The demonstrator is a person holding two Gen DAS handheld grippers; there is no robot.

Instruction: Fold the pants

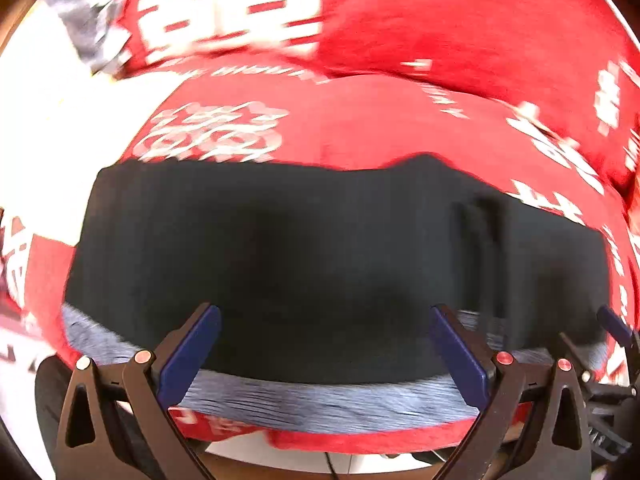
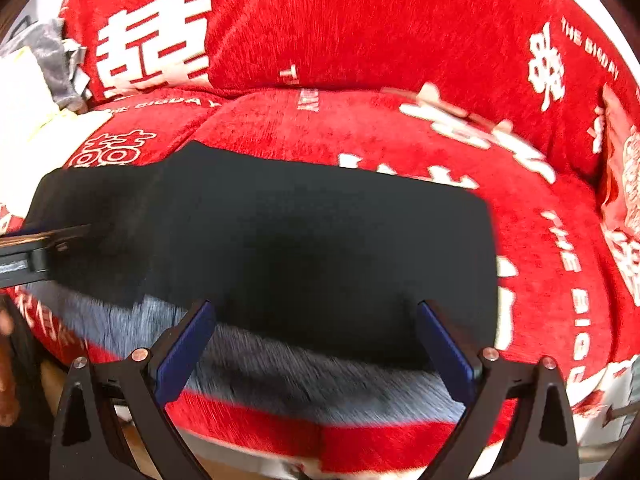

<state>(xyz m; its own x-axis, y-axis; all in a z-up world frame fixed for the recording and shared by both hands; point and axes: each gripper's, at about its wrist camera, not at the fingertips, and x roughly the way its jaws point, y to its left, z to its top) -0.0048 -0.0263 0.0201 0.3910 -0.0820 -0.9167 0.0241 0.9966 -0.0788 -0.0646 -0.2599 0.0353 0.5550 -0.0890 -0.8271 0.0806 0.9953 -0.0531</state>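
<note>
Pants (image 2: 280,240) laid folded on red sofa (image 2: 360,40). Left tongs (image 1: 325,354), right tongs (image 2: 315,348) spread wide, empty. Near hem best gripped evenly before folding.

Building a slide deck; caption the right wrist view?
Open right gripper above black pants lying on a red printed sofa cover.

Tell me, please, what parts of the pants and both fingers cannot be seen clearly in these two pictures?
- Left wrist view: the pants are motion-blurred; seams unreadable.
- Right wrist view: the left gripper is cut off by the left edge; its fingers cannot be judged there.
- Both views: the pants' far side lies flat on the red sofa cover; layers beneath hidden.
</note>
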